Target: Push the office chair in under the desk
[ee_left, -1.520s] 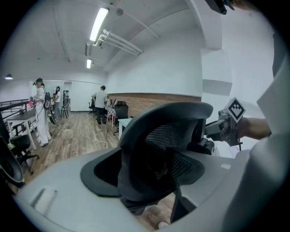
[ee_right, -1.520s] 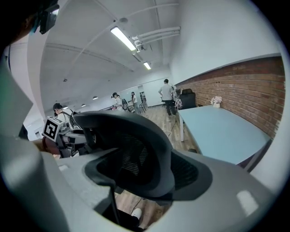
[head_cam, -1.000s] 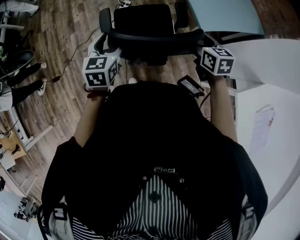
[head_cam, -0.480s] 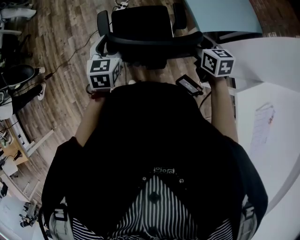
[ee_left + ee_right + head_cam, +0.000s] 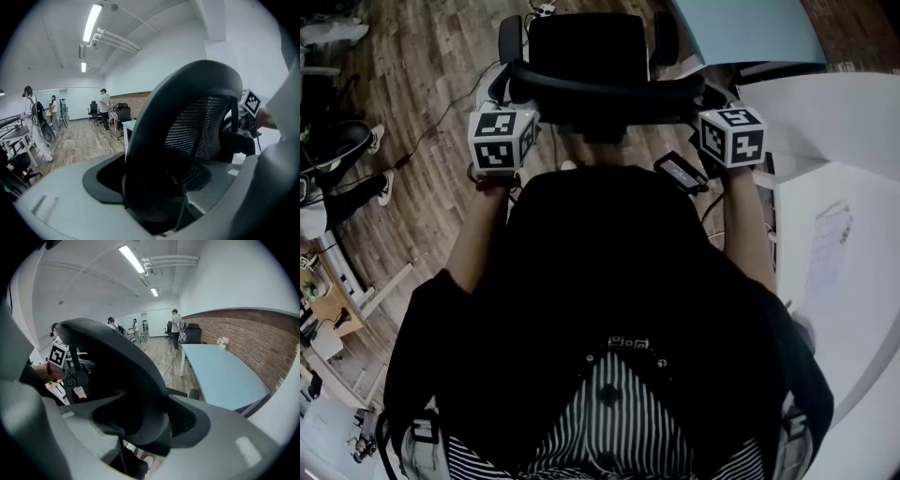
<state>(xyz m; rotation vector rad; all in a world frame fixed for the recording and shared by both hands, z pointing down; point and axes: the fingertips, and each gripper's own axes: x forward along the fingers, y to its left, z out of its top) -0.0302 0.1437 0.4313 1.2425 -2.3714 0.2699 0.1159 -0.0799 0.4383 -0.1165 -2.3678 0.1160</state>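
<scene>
Black and mesh-backed, the office chair [image 5: 581,47] stands on the wood-plank floor [image 5: 422,84] straight ahead of the person, seat facing away. It sits just beside the corner of a pale blue desk [image 5: 750,28], not under it. The left gripper [image 5: 511,98] pinches the left end of the backrest [image 5: 609,86] at its top rim. The right gripper [image 5: 708,98] has its jaws closing on the rim's right end, which sits between them against the pads. A white desk [image 5: 844,187] lies to the right, and a cable [image 5: 441,117] trails across the floor.

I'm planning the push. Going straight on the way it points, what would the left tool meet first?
The office chair's backrest; its rim seems clamped between the left tool's jaws.
</scene>
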